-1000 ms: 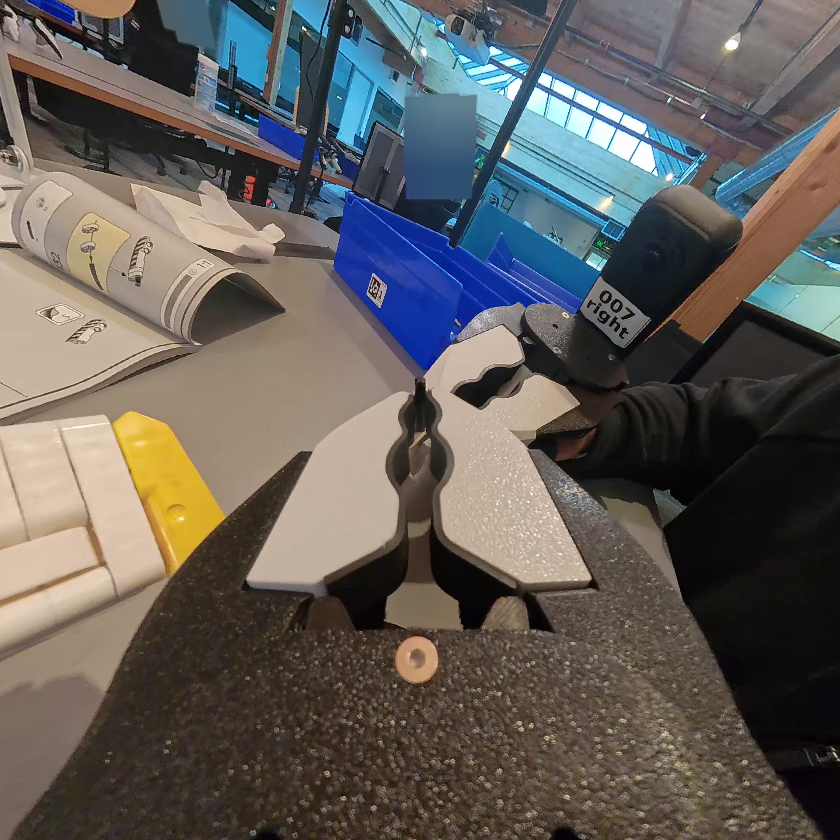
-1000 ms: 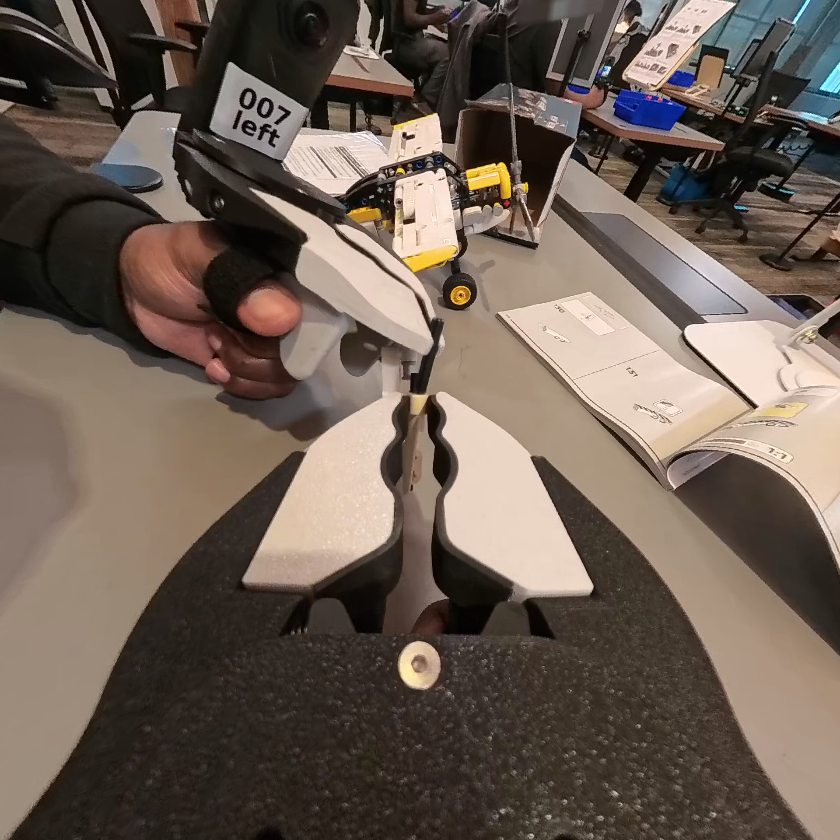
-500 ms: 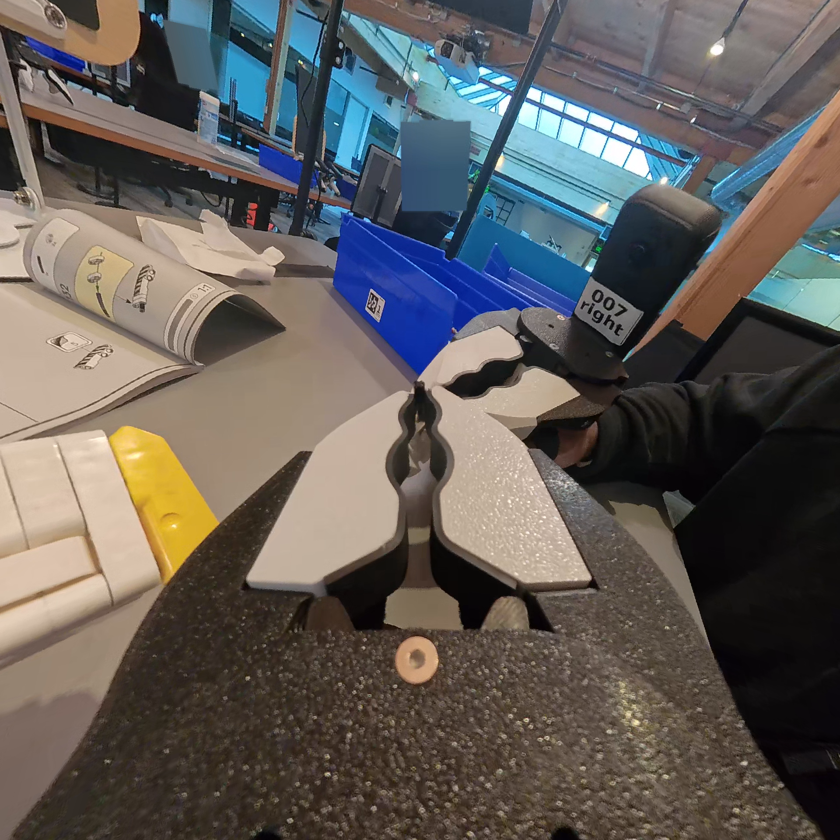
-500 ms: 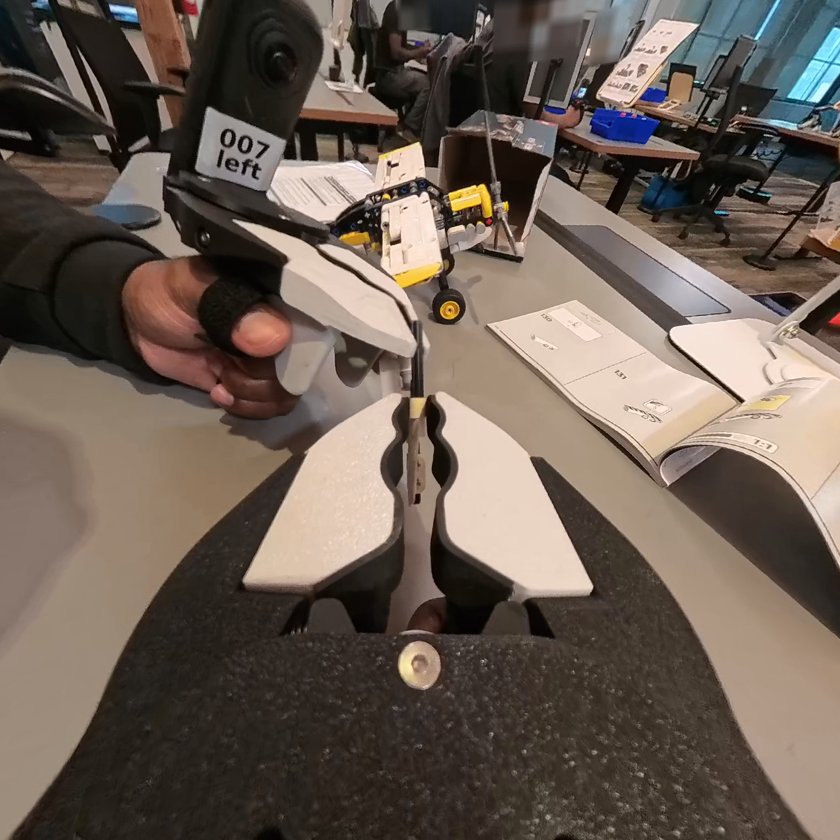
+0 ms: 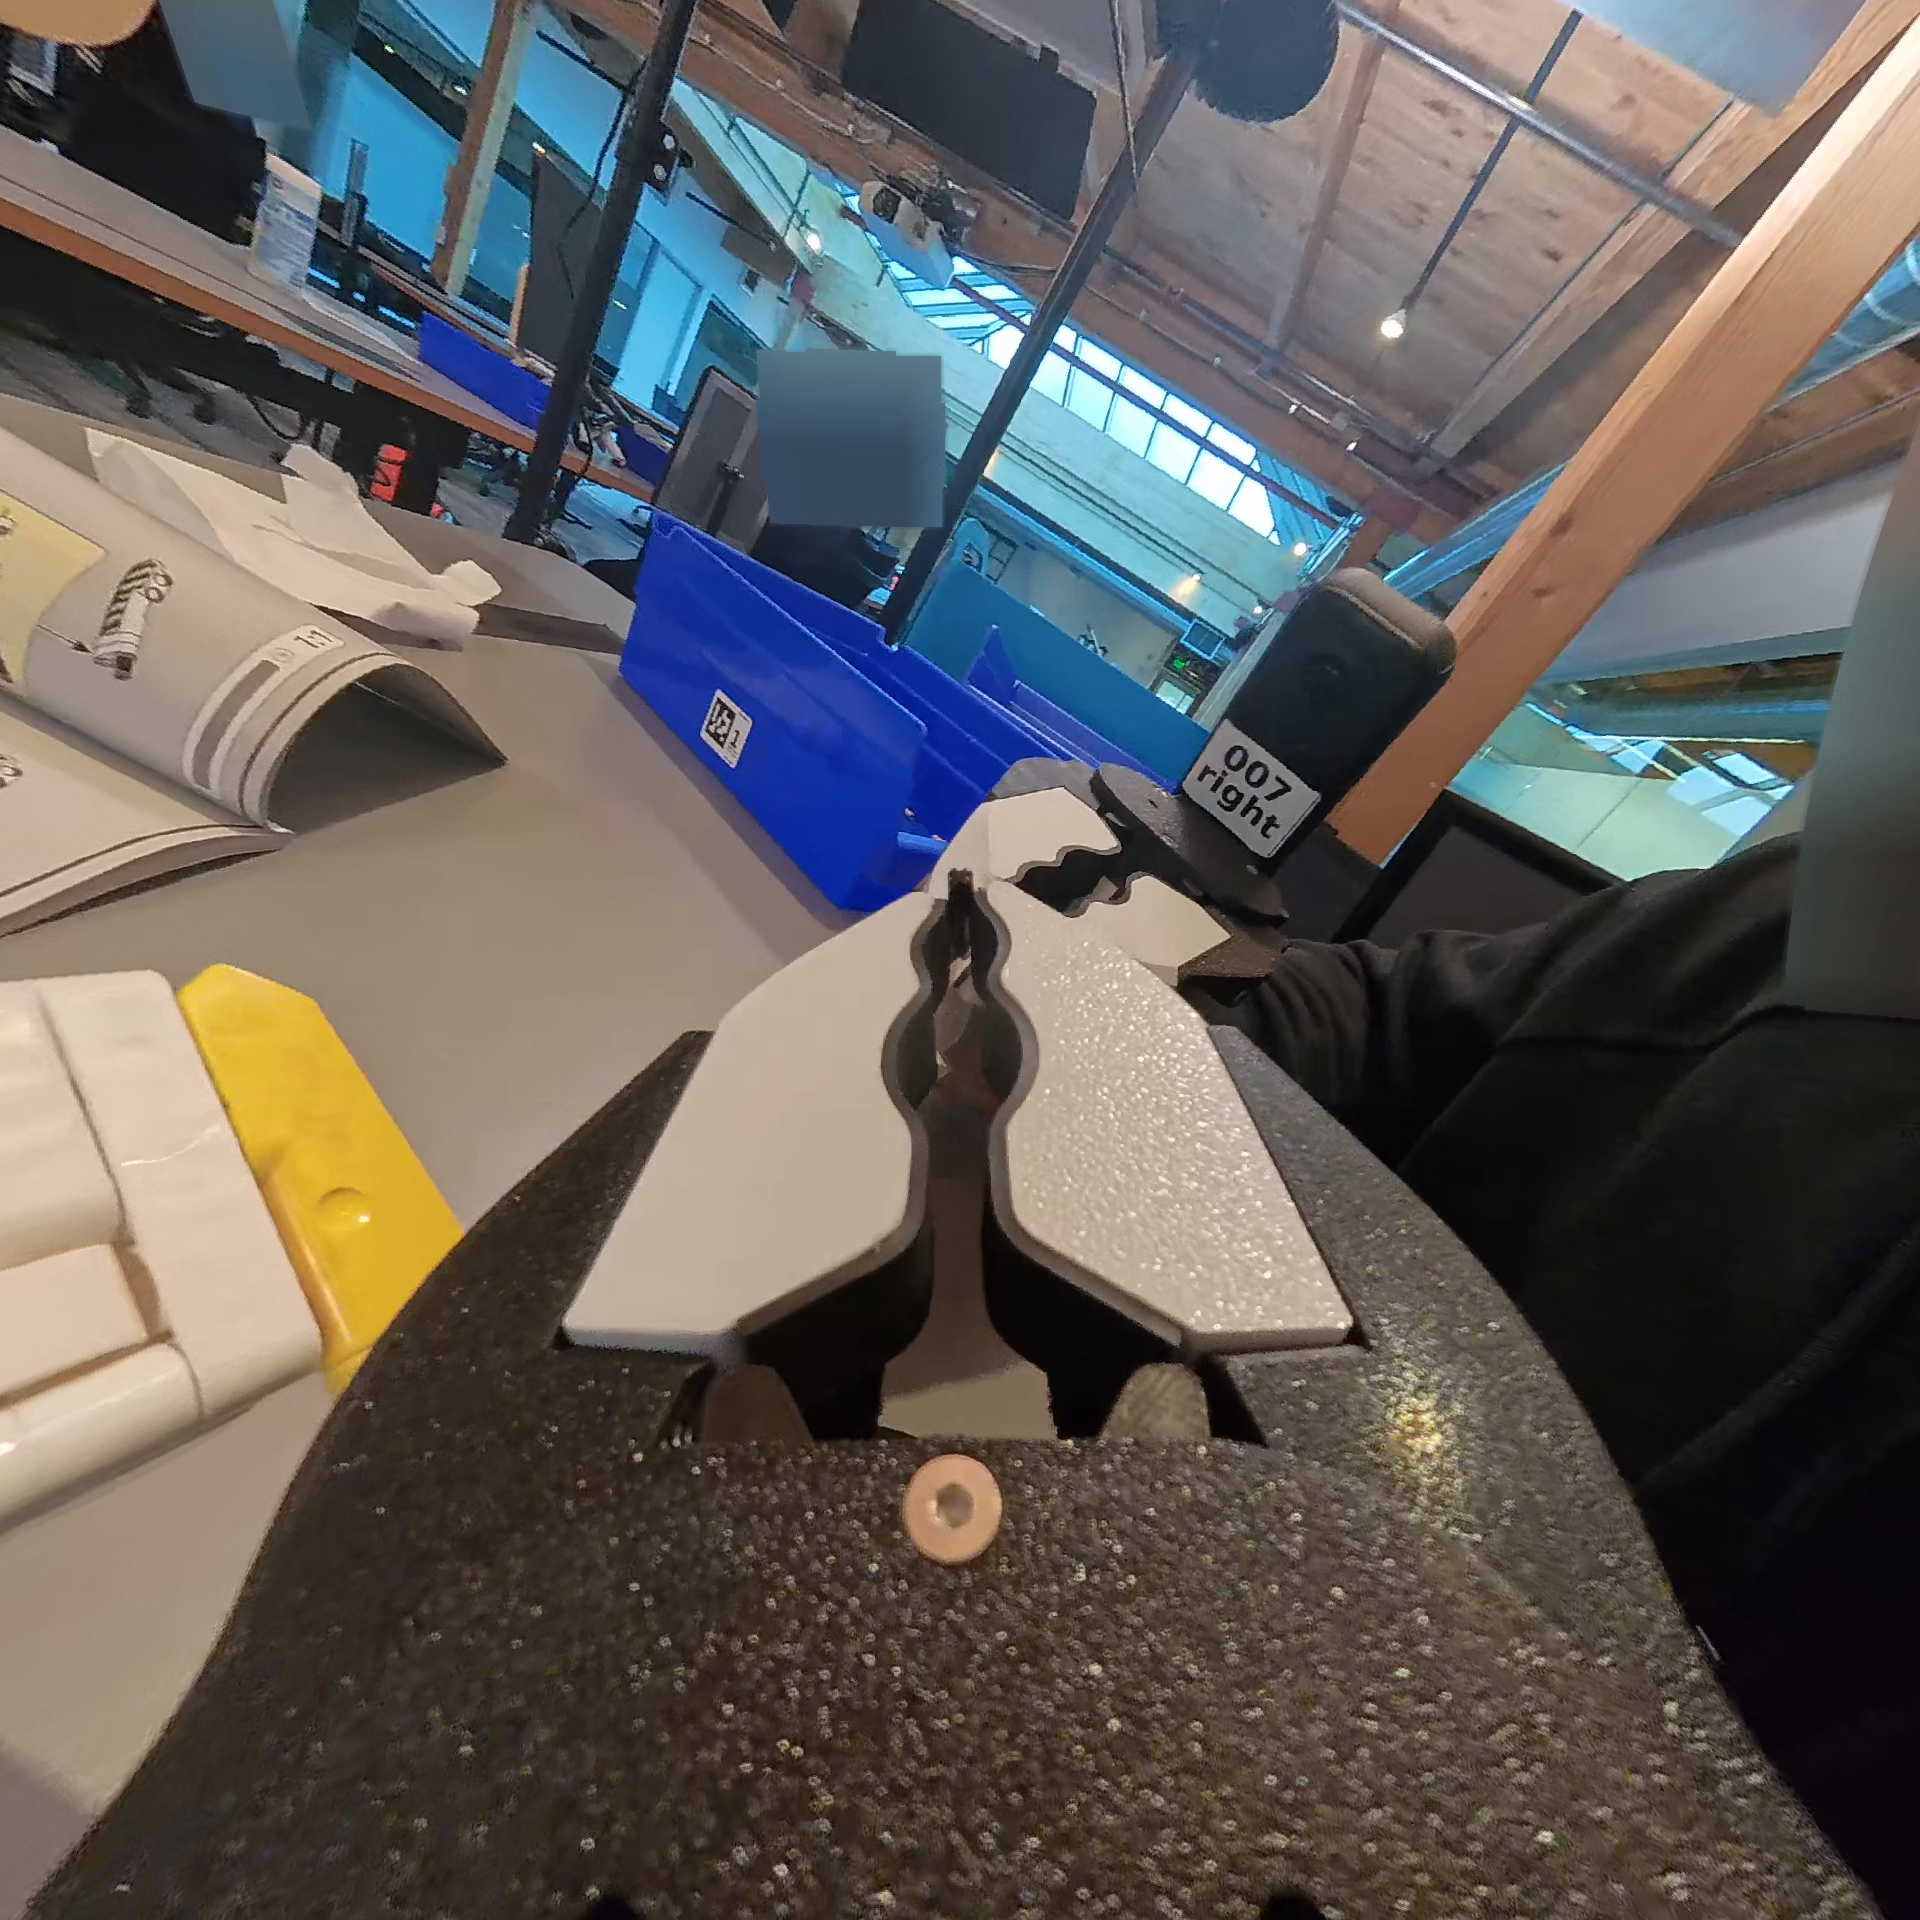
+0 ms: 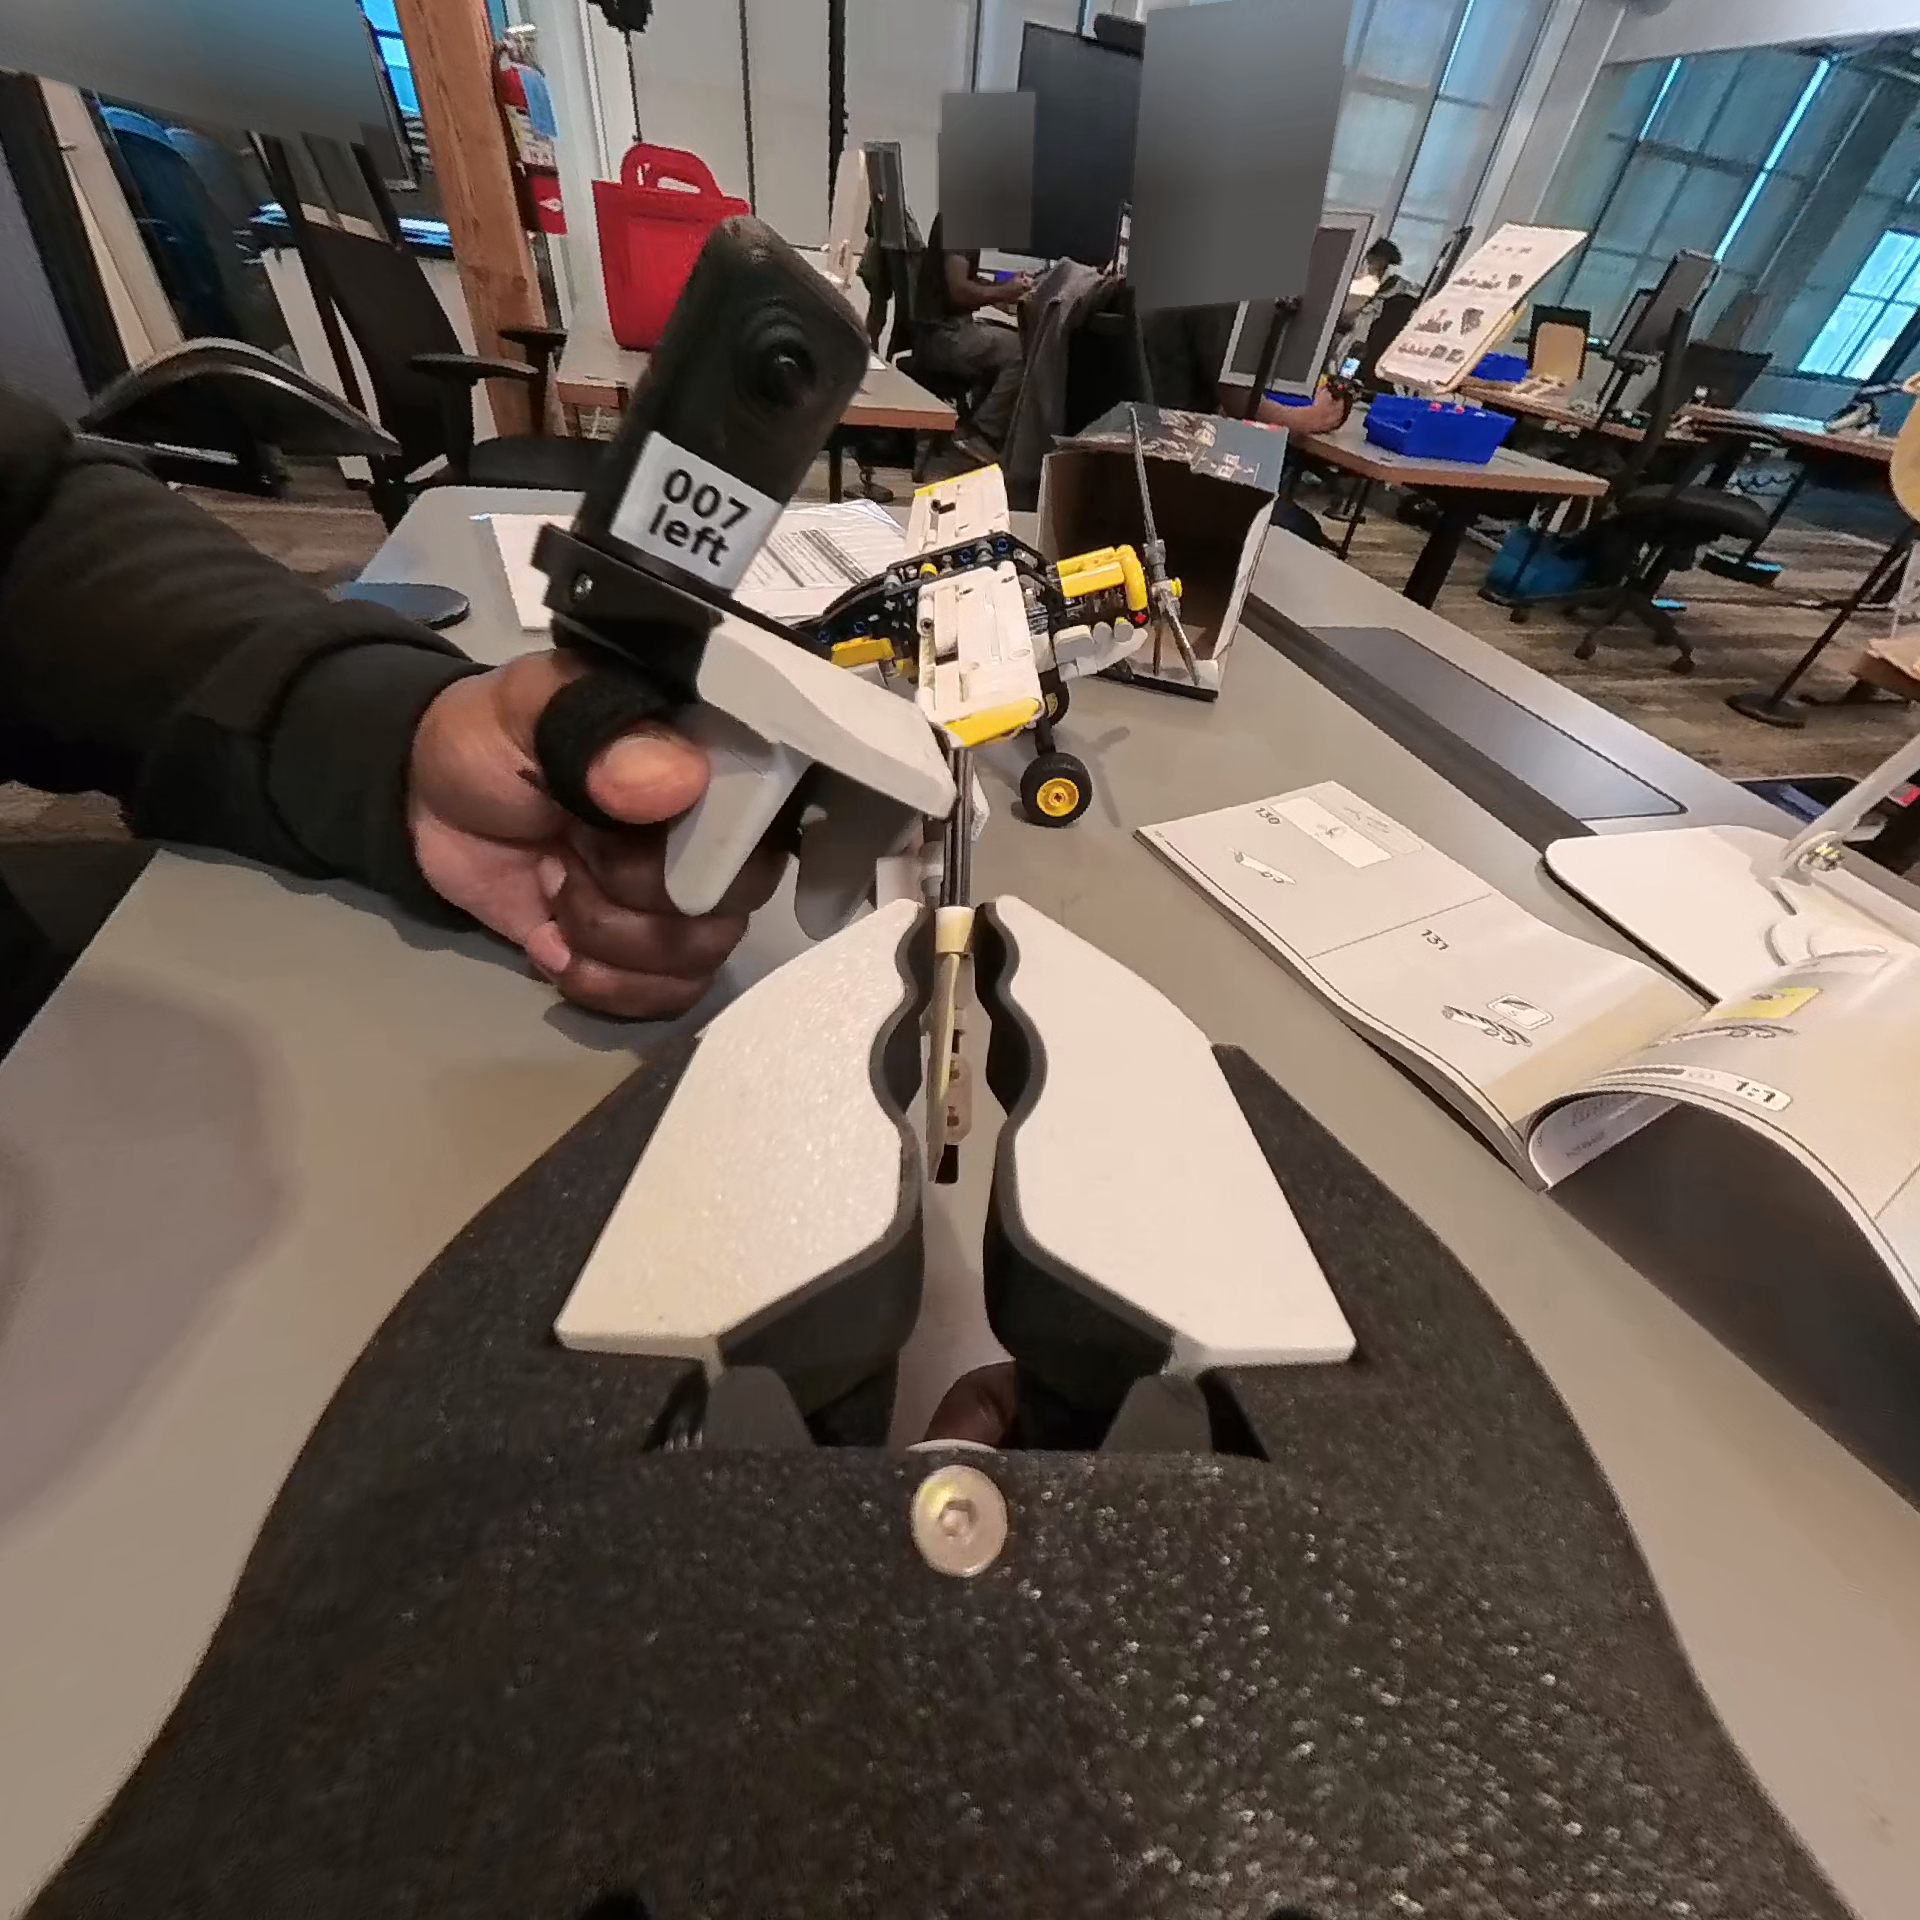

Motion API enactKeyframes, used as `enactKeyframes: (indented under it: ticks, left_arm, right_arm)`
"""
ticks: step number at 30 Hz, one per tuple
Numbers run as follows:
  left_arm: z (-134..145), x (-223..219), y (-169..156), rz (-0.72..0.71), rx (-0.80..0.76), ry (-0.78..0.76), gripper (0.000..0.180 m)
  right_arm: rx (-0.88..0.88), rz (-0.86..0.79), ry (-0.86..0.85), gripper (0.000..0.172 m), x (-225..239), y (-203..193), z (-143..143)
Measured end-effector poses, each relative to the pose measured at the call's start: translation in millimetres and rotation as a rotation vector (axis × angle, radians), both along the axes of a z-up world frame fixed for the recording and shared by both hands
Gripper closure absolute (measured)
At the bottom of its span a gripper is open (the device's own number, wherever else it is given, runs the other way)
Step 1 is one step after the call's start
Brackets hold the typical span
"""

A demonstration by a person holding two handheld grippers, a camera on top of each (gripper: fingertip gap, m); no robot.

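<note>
Meeting tip to tip above a grey table (image 6: 312,1091), two hand-held grippers share one small assembly. The right gripper (image 6: 958,914) has its jaws closed on a tan piece (image 6: 951,1023), a pale collar sitting at the fingertips with pads pressed on either side and a flat strip running back between the fingers. A thin black rod (image 6: 964,831) rises out of that collar into the left gripper (image 6: 940,800), whose jaws are closed on the rod's upper end; from the left wrist view the rod's dark tip (image 5: 964,885) shows just past those nearly shut fingertips (image 5: 904,935). A bare hand (image 6: 551,821) in a black sleeve grips the left tool's handle. Behind the pair stands a white, yellow and black toy plane (image 6: 987,634) on small wheels, with an open cardboard box (image 6: 1153,520) beside it. An open instruction booklet (image 6: 1403,956) lies to the right on the table. Blue plastic bins (image 5: 790,727) sit near the right gripper, and the plane's white and yellow wing (image 5: 208,1164) lies close to the left one.
</note>
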State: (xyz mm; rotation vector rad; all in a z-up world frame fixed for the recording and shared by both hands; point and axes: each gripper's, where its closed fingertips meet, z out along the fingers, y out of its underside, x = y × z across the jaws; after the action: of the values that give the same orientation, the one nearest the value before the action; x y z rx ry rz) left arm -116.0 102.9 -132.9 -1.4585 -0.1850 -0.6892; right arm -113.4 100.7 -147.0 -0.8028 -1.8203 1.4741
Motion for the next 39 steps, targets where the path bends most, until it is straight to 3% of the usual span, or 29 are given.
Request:
enactKeyframes:
  ticks: [8,21,34,39]
  left_arm:
    - [3.5,0.7,1.0,-0.044,0.017,-0.130,0.177]
    - [2.6,3.3,2.8,-0.047,0.004,-0.111,0.176]
    - [1.2,8.9,3.0,-0.141,-0.020,-0.194,0.177]
    - [-0.3,6.9,5.1,-0.099,-0.023,-0.168,0.177]
  right_arm:
    - [0.007,-0.004,0.053,0.165,2.2,0.2,6.5]
    - [0.032,0.003,0.105,0.165,4.5,2.6,10.4]
    - [0.075,0.053,0.148,0.165,10.1,-1.5,10.5]
    - [0.089,0.016,0.148,0.165,7.6,0.2,9.5]
